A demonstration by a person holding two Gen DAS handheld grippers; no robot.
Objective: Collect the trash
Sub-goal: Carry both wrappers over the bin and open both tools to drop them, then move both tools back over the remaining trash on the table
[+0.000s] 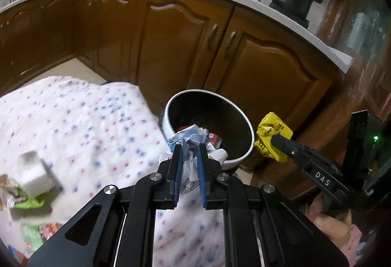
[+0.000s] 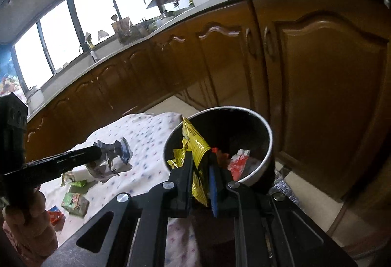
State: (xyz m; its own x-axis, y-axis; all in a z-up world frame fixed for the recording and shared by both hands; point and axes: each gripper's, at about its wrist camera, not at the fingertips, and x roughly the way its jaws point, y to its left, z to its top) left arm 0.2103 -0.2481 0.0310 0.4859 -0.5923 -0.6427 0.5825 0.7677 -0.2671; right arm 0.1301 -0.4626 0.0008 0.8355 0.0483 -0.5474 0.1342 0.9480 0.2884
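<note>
1. Beside the wooden cabinets [image 1: 256,64], a round bin [image 1: 240,120] stands at the edge of a cloth-covered bench [image 1: 80,125], already holding some wrappers, among them a red one [image 2: 238,162].
2. Left hand-held gripper [image 1: 189,148]: its jaws are clamped on a crumpled white-and-blue paper wad [image 1: 193,136], which bulges past the fingertips and hangs right at the bin's near rim.
3. Right hand-held gripper [image 2: 200,157]: its jaws pinch a yellow sachet [image 2: 195,144] by its lower part, with the top standing free. From the left wrist view it sits just outside the bin's right rim; from its own camera it overlaps the bin mouth.
4. Handling, as a judgement: both pieces look light and soft. The paper crushes easily, so a grip across its bulk is safest. The sachet is a slick film that may slide, so it is best held near a crimped edge. Either may cling to the pads on release.
5. More litter lies on the bench: a white carton [image 1: 34,174], green packets [image 2: 74,203] and a small red wrapper [image 2: 55,214], all well apart from the bin.
6. Both views are blurred by motion, so print on the wrappers cannot be read.
</note>
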